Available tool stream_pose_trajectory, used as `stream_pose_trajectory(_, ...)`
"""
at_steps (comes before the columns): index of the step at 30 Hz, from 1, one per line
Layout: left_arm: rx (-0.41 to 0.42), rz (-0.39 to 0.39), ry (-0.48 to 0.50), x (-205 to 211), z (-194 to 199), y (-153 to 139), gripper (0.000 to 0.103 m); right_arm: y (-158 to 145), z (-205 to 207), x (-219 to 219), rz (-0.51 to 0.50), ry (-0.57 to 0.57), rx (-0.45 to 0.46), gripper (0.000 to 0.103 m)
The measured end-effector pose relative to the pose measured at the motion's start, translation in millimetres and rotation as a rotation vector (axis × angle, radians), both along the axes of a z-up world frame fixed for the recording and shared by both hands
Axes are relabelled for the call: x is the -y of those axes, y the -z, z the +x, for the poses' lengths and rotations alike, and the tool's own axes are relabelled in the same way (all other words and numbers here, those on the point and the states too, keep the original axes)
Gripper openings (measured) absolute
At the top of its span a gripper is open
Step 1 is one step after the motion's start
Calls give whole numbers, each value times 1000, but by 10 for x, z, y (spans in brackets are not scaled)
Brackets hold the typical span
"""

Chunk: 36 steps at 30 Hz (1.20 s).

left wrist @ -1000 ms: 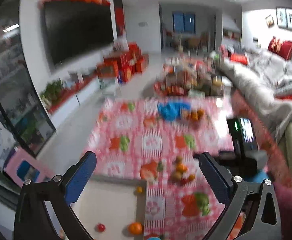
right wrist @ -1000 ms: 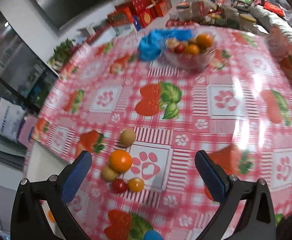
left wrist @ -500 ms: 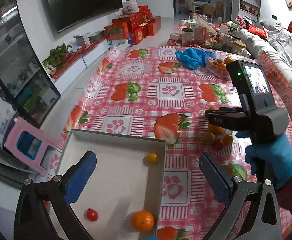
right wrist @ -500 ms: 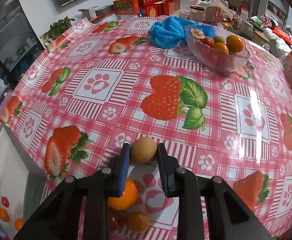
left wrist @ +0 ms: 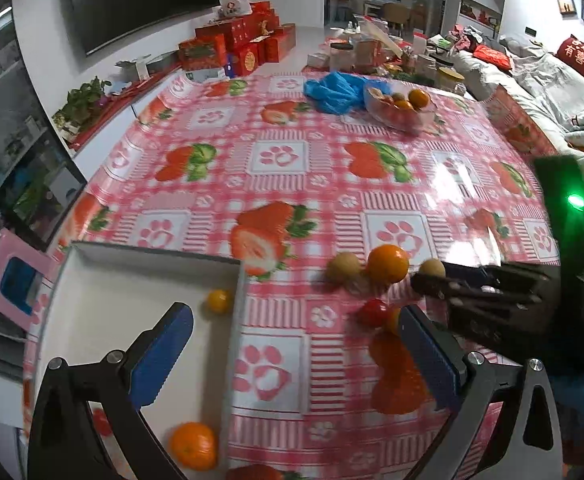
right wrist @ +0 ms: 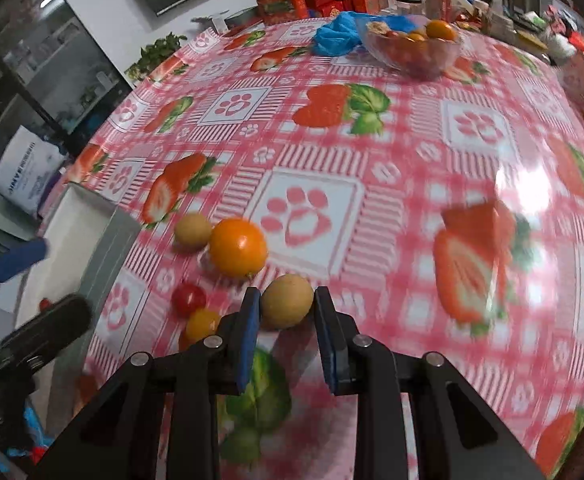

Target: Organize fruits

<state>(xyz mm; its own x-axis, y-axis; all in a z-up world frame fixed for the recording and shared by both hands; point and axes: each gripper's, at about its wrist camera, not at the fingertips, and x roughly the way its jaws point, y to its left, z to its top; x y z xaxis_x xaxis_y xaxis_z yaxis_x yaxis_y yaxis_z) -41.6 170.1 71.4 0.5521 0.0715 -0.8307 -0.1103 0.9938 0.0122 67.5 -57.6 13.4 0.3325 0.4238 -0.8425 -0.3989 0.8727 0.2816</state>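
My right gripper (right wrist: 287,314) is shut on a tan round fruit (right wrist: 287,300), held just in front of the fruit pile on the strawberry tablecloth. Left on the cloth are an orange (right wrist: 237,246), another tan fruit (right wrist: 192,230), a red tomato (right wrist: 188,298) and a yellow tomato (right wrist: 202,324). My left gripper (left wrist: 292,356) hangs open and holds nothing, straddling the right wall of a white tray (left wrist: 131,300). The tray holds a small yellow fruit (left wrist: 218,300) and an orange (left wrist: 193,445). The right gripper (left wrist: 424,280) with its tan fruit (left wrist: 432,269) shows at the right.
A glass bowl (left wrist: 400,108) of mixed fruit stands at the far side of the table beside a crumpled blue bag (left wrist: 332,90). Red boxes, jars and a sofa lie beyond the table. The left gripper's blue pad (right wrist: 19,258) shows over the tray (right wrist: 103,248).
The right gripper closed on the tan fruit and carried it away from the orange toward the near side. The left gripper sank closer to the tray.
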Motion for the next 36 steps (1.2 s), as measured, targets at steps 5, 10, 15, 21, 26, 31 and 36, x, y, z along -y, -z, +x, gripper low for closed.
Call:
stream_pose_trajectory(5,-16,-4,2,162,-31,218,103,-59,-292,302,11,49,42,30)
stream_pose_trajectory(10,-50,-22,-12,272,-21,469,103,-45,-576,579,-26,106,90,30)
stream_pose_trajectory(15,-53,-13,-31,364,-34,618,103,-21,-835,766,-121,124,162,30)
stream_pose_trajectory(21,-33,-26,-57,387,-85,720,103,36,-995,818,-214,115,229,61)
stream_pose_trajectory(26,32,-4,-49,419,-160,733,103,83,-1002,872,-215,135,235,79)
stream_pose_trajectory(31,34,-20,-50,394,-162,740,103,116,-991,837,-212,139,235,86)
stream_pose_trajectory(36,-37,-29,-35,379,-63,723,103,168,-981,741,-225,112,224,103)
